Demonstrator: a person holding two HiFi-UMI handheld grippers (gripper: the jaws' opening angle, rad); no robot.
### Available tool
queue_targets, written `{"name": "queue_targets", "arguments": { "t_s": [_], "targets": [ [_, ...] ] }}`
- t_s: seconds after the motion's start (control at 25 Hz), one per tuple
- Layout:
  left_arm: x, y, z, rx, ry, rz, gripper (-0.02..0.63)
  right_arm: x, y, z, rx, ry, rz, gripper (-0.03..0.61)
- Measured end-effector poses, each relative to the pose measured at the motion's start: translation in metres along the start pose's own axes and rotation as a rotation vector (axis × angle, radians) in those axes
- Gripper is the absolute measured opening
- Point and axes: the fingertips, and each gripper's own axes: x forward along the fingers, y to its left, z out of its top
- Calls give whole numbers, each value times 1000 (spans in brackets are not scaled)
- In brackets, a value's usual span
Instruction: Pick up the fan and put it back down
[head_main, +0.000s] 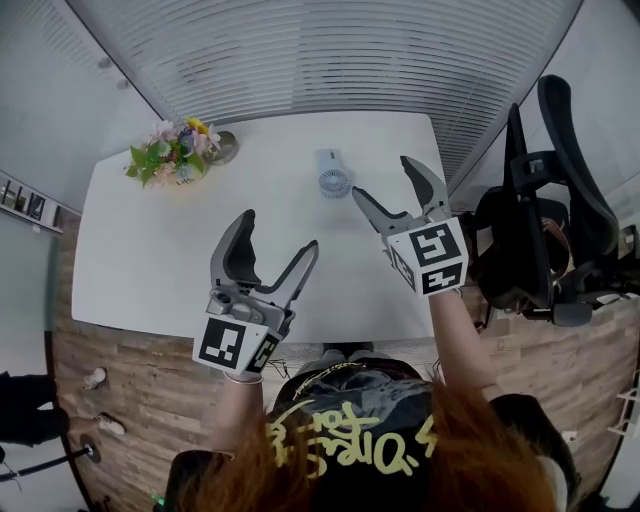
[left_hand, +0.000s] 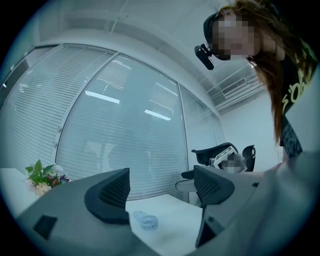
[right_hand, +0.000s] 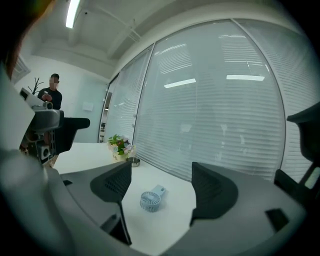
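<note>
**Head view.** A white table (head_main: 140, 260) carries a small pale-blue fan (head_main: 334, 178), which lies flat at the middle of the far side. Flowers (head_main: 170, 152) and a small bowl (head_main: 224, 146) stand at the far left corner. A black office chair (head_main: 545, 200) stands to the right of the table. The left gripper (head_main: 281, 230) and the right gripper (head_main: 383, 176) hang above the table, the right one nearer the fan.

**Left gripper view.** The 2 jaws stand wide apart with nothing held. The fan lies on the table beyond them.

**Right gripper view.** The 2 jaws are likewise spread wide and empty. The fan lies grille-up on the table ahead, apart from both jaws. A person (right_hand: 51, 95) stands at the far left.
</note>
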Motion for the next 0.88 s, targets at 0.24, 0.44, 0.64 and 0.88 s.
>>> {"name": "queue_targets", "arguments": {
  "t_s": [0.24,0.44,0.64,0.88],
  "targets": [
    [17,-18,5,6,-9,-60,397,-37,-12,20,6,-65,-38,359],
    [27,-32,10,12,-20,-116,397,-69,-20,29,19,-102,-77,359],
    [31,-39,16,20,-27,-141,396,-93,-26,33,22,-123,-110,359],
    [37,-47,19,28,-27,-174,394,-117,-33,35,47,-154,-154,358]
  ]
}}
